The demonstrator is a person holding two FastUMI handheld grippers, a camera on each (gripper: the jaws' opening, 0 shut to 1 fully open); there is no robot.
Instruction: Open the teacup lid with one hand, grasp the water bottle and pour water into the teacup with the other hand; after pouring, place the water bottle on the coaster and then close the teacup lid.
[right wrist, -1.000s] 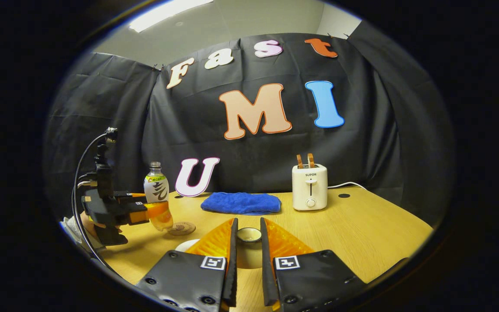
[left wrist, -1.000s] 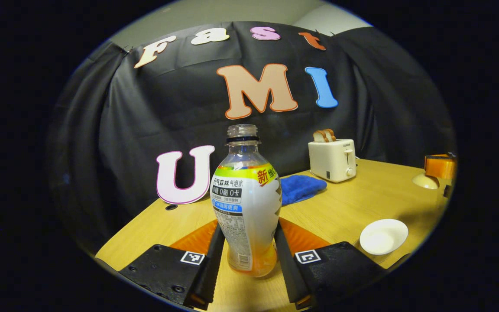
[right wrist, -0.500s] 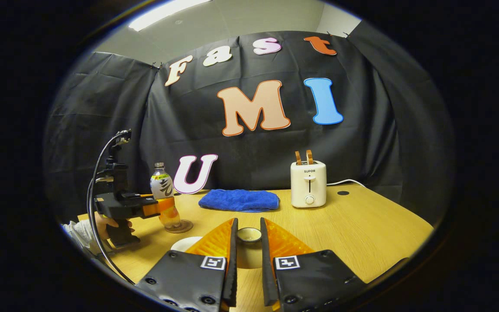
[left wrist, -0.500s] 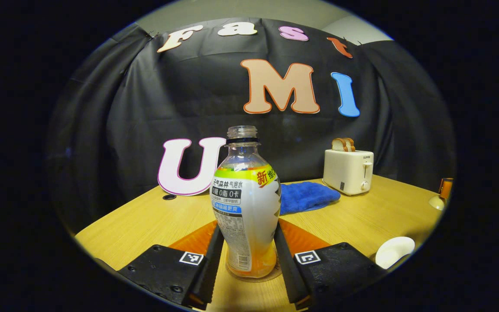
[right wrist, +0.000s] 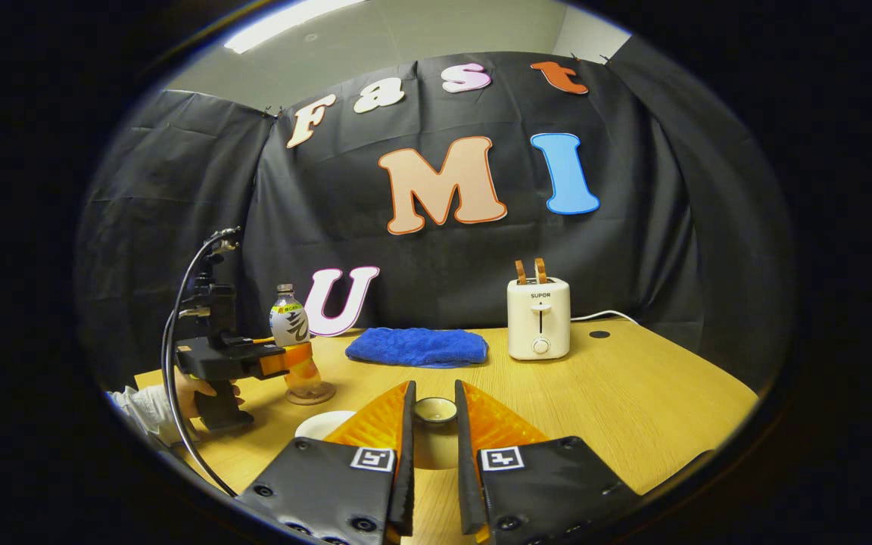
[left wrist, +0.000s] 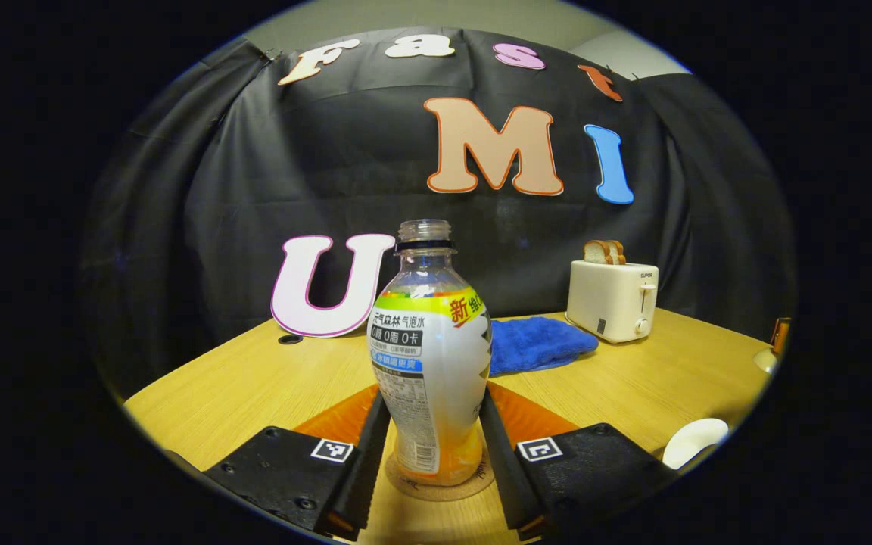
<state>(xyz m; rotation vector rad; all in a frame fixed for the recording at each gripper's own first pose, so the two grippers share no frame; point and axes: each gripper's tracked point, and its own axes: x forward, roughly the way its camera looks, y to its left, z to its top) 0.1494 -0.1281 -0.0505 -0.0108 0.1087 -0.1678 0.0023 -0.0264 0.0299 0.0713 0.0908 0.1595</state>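
Water bottle (left wrist: 427,356) upright on the coaster (left wrist: 440,484), clamped low on its body by the left gripper (left wrist: 430,454). Right gripper (right wrist: 432,454) narrowed around the lid (right wrist: 434,410), held up; contact unclear. Teacup (right wrist: 326,424) on the table (right wrist: 633,409), lower left of those fingers, nearer the right hand.

The light wood-grain bench (right wrist: 633,401) carried a folded blue towel (right wrist: 417,347) near the back wall, with a cream two-slot toaster (right wrist: 539,327) just to its right. A round brown cork coaster (left wrist: 436,484) lay toward the left edge under an upright plastic water bottle (left wrist: 428,363), and a white saucer (left wrist: 695,440) sat nearer the front.
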